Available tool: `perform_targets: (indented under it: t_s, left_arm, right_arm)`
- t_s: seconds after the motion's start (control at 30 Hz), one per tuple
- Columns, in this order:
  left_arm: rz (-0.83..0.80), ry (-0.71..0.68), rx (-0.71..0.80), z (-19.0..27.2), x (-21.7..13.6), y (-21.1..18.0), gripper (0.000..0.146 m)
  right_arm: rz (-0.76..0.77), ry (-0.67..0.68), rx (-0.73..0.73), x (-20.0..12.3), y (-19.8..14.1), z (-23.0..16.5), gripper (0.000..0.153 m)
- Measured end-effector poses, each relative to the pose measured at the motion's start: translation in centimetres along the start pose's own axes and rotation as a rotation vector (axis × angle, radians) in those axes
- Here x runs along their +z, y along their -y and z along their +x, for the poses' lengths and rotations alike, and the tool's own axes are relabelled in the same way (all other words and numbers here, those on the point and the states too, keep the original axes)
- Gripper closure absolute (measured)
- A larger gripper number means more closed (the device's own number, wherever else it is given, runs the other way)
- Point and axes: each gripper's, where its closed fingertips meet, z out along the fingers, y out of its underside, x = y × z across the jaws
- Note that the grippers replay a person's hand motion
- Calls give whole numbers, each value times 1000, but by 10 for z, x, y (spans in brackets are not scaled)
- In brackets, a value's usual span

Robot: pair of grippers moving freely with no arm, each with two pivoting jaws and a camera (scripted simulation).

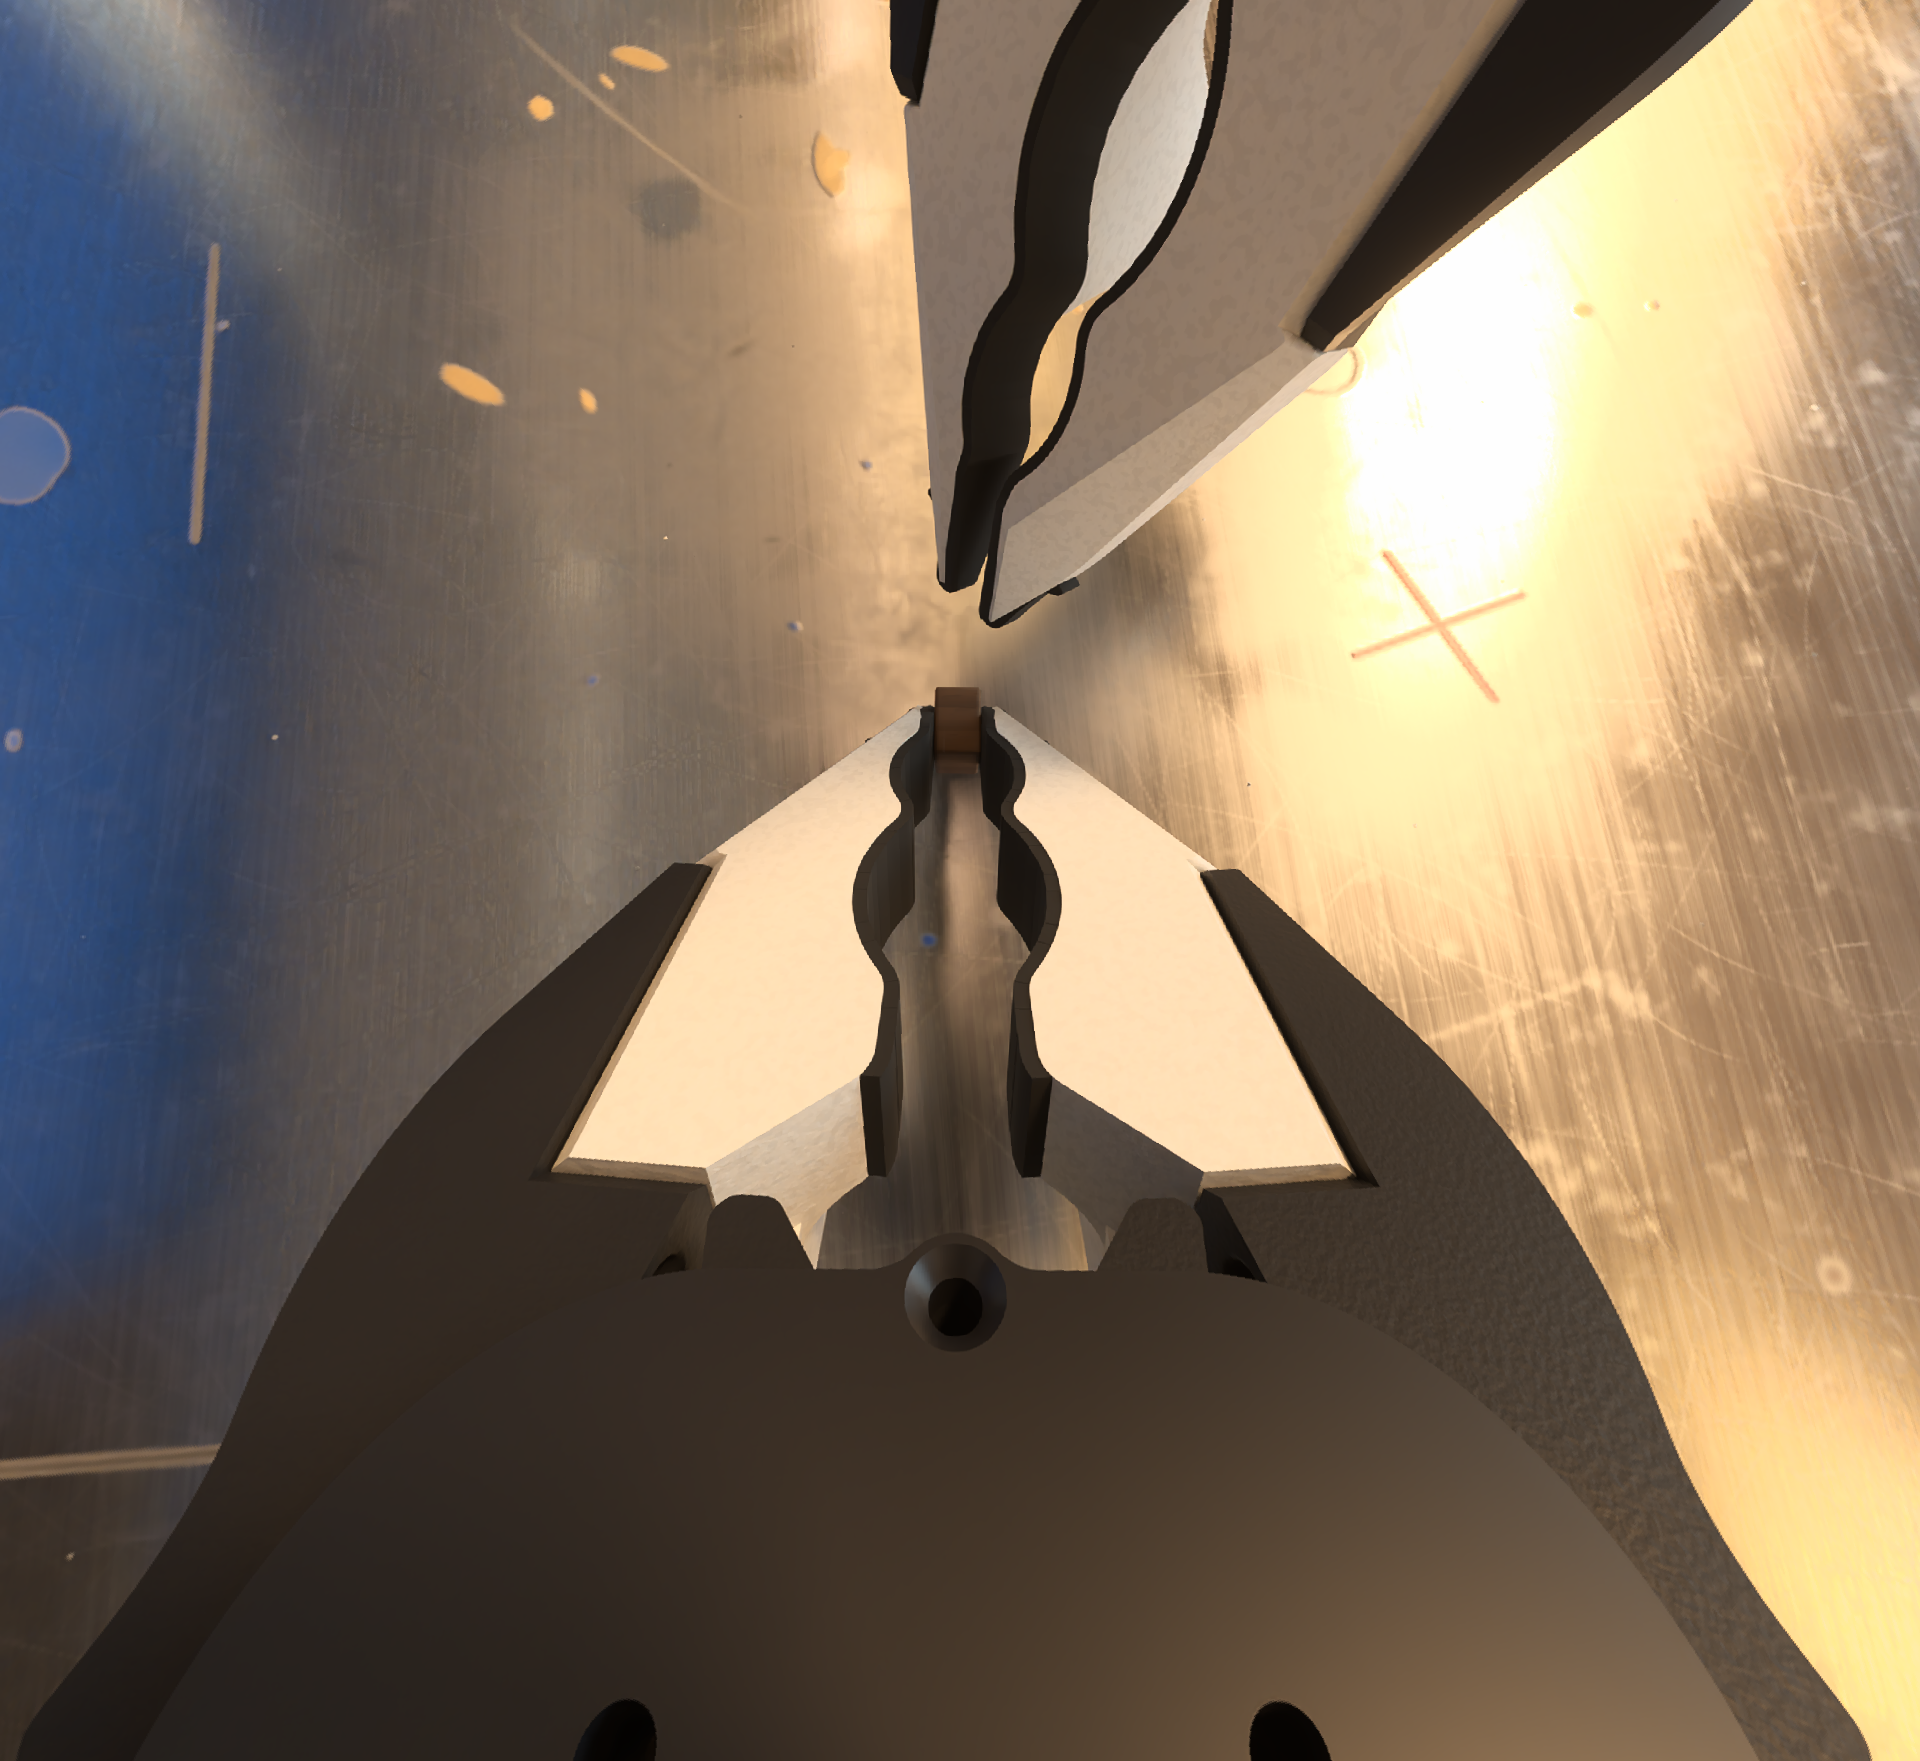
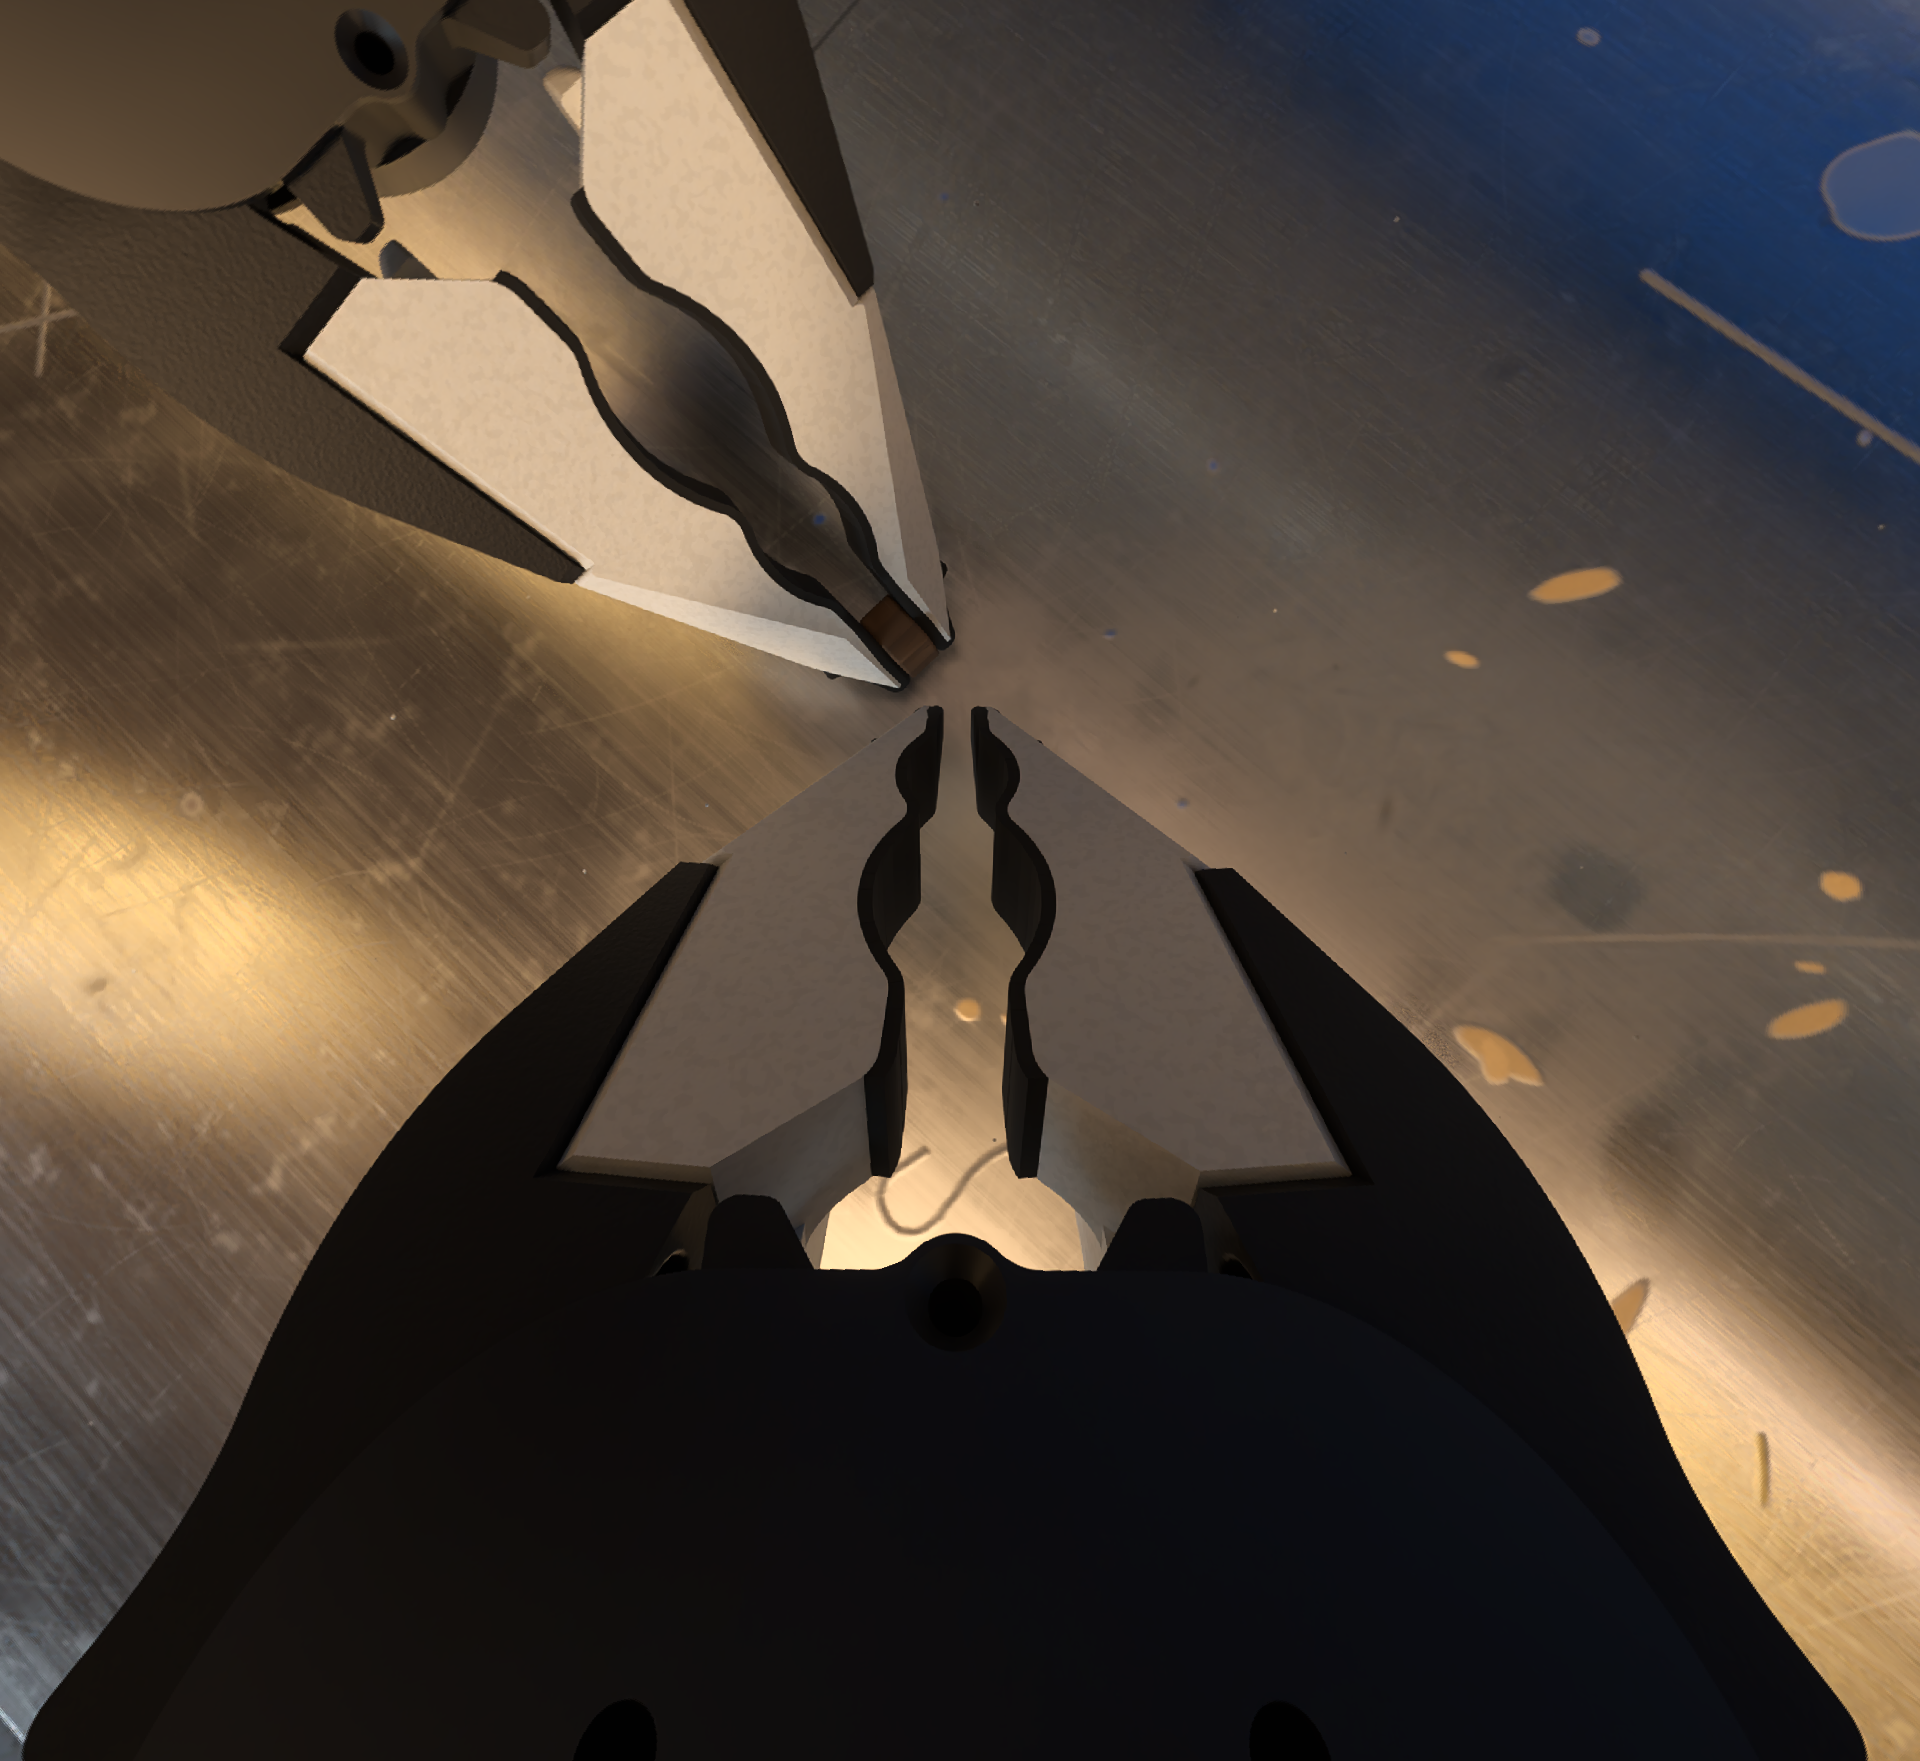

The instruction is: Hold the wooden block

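A small brown wooden block point(image 1: 956, 722) sits clamped between the tips of my left gripper point(image 1: 956, 737), just above the scratched metal tabletop point(image 1: 520, 828). In the right wrist view the block point(image 2: 896, 643) shows between the left gripper's tips point(image 2: 914, 657). My right gripper point(image 2: 956, 719) has its jaws drawn together to a narrow slit with nothing between them. It points at the left gripper's tips from the opposite side, a short gap away. In the left wrist view the right gripper point(image 1: 971, 591) comes in from the top.
The metal tabletop point(image 2: 1351, 464) bears scratches, pale paint flecks point(image 2: 1574, 584) and a drawn cross point(image 1: 1439, 625). A bright glare point(image 1: 1455, 444) lies on one side and a blue reflection point(image 1: 62, 257) on the other.
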Motion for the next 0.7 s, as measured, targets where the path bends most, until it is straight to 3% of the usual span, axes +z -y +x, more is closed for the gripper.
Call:
perform_targets:
  t_s: [0.5, 0.7]
  left_arm:
    - [31, 69, -64, 0, 1, 0, 138]
    - [37, 91, -47, 0, 1, 0, 138]
  right_arm:
    - [-178, -51, 119, 3, 4, -1, 147]
    - [-138, -71, 175, 2, 1, -2, 147]
